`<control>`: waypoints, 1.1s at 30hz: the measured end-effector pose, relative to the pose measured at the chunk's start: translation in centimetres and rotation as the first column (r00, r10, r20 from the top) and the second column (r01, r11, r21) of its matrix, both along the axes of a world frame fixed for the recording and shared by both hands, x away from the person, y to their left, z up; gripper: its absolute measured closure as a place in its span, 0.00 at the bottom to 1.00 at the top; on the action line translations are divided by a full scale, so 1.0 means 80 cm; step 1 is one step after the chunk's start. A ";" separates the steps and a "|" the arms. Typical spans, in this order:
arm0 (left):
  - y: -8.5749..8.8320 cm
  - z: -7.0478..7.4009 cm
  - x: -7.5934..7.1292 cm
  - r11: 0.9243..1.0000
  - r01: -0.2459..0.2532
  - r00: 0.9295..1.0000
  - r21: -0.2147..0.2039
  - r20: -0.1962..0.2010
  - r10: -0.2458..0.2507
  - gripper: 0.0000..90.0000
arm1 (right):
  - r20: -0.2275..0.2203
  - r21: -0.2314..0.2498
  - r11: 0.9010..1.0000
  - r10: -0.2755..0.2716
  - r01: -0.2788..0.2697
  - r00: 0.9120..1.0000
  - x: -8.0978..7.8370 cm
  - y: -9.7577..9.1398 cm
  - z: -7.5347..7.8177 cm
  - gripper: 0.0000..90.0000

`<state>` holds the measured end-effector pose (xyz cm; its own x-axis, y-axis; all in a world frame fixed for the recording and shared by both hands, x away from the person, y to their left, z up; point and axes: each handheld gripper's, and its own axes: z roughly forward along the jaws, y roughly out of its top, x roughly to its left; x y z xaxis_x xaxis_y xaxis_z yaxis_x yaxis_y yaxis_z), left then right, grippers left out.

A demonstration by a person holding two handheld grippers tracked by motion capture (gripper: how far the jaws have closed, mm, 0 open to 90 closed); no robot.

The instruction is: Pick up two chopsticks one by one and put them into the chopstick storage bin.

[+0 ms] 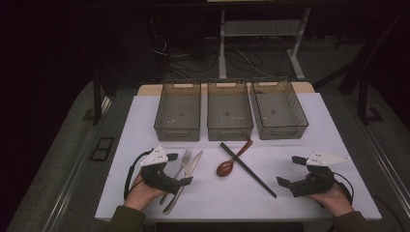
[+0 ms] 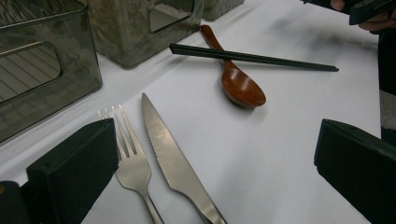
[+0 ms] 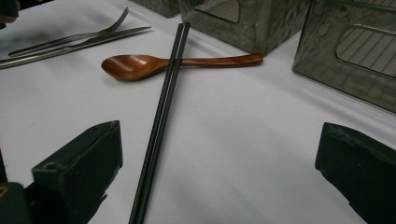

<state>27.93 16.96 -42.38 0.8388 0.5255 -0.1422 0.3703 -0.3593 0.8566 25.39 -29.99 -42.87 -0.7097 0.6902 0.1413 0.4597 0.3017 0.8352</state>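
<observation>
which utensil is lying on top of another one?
The black chopsticks: they cross over the wooden spoon's handle. Fork and knife lie flat, side by side.

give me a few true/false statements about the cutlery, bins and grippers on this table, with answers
1. The chopsticks lie across the handle of the wooden spoon. True.
2. The fork sits inside the middle bin. False: it lies on the white table beside the knife, and the middle bin is empty.
3. The left gripper is open. True.
4. The right gripper is shut on the chopsticks. False: it is open and holds nothing.
5. Three bins stand in a row behind the cutlery. True.
</observation>
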 end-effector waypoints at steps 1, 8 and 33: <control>0.000 0.000 0.000 1.000 0.000 1.000 0.000 0.000 0.000 0.00 | 0.003 0.001 1.000 0.001 -0.001 1.000 0.000 0.000 0.000 0.00; 0.000 0.002 -0.002 1.000 -0.006 1.000 -0.009 -0.005 0.006 0.00 | -0.001 0.007 1.000 0.012 -0.012 1.000 -0.001 -0.003 0.004 0.00; -0.001 0.003 -0.005 1.000 -0.006 1.000 0.003 0.008 0.006 0.00 | -0.004 0.024 1.000 0.013 -0.013 1.000 0.013 0.018 0.020 0.00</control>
